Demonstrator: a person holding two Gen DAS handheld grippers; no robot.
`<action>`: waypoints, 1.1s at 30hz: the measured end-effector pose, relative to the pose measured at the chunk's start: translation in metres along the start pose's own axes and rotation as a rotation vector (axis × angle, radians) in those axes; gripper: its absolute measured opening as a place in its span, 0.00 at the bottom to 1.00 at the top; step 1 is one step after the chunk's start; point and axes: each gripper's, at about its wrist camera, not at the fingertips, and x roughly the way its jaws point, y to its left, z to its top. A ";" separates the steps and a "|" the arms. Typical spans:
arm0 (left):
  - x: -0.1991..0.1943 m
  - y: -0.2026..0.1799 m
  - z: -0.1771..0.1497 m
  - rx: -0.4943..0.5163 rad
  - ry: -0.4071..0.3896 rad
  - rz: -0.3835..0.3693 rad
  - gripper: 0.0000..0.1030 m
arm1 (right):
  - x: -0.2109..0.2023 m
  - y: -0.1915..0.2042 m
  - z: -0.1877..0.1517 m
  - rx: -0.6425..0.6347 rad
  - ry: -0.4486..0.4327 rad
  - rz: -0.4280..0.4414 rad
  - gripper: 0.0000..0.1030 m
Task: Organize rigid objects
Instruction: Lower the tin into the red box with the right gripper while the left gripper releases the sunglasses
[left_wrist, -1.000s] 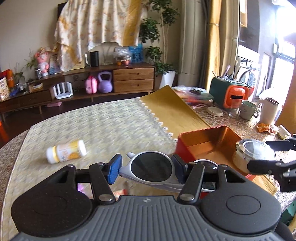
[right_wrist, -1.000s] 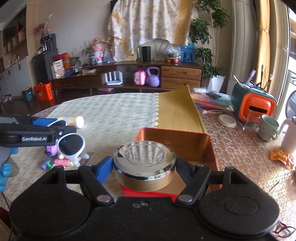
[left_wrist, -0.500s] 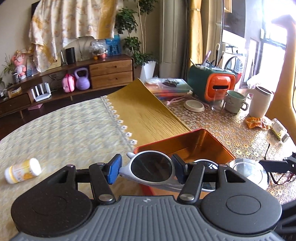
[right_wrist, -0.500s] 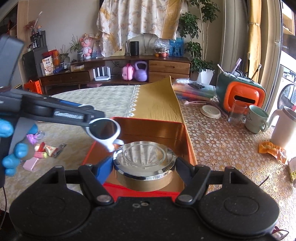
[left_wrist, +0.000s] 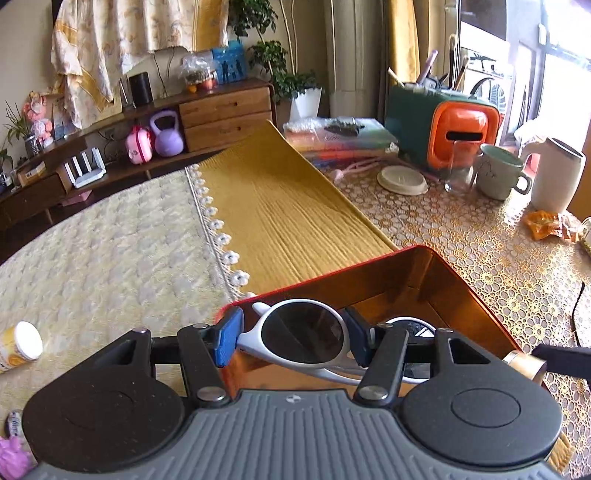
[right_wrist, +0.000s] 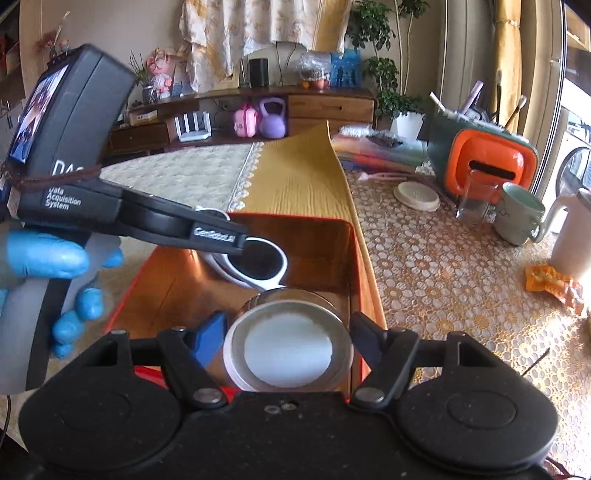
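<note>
My left gripper (left_wrist: 295, 338) is shut on white sunglasses (left_wrist: 306, 338) with dark lenses and holds them over the open orange box (left_wrist: 402, 280). In the right wrist view the sunglasses (right_wrist: 260, 264) hang inside the box (right_wrist: 349, 258) under the left gripper (right_wrist: 236, 240). My right gripper (right_wrist: 286, 339) is shut on a round metal tin (right_wrist: 288, 350), tilted so its white face looks at the camera, above the box's near end. The tin's gold edge (left_wrist: 524, 363) shows at the right of the left wrist view.
A yellow pill bottle (left_wrist: 18, 347) lies on the cream tablecloth at the left. A gold runner (left_wrist: 280, 210) lies behind the box. An orange and green holder (right_wrist: 484, 158), a glass (right_wrist: 474, 197), a mug (right_wrist: 519, 214) and a white jug (left_wrist: 557, 179) stand at the right.
My left gripper has carried the sunglasses to the right and down into the box. My right gripper has tipped the tin forward so its white face shows.
</note>
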 end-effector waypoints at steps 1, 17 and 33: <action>0.005 -0.001 0.000 -0.005 0.010 0.004 0.57 | 0.003 -0.001 0.000 0.001 0.007 0.000 0.70; 0.044 -0.013 0.005 -0.031 0.142 0.071 0.57 | 0.035 0.010 0.005 -0.087 0.079 -0.007 0.69; 0.048 -0.024 0.004 0.053 0.208 0.023 0.75 | 0.030 0.011 0.001 -0.095 0.068 -0.022 0.72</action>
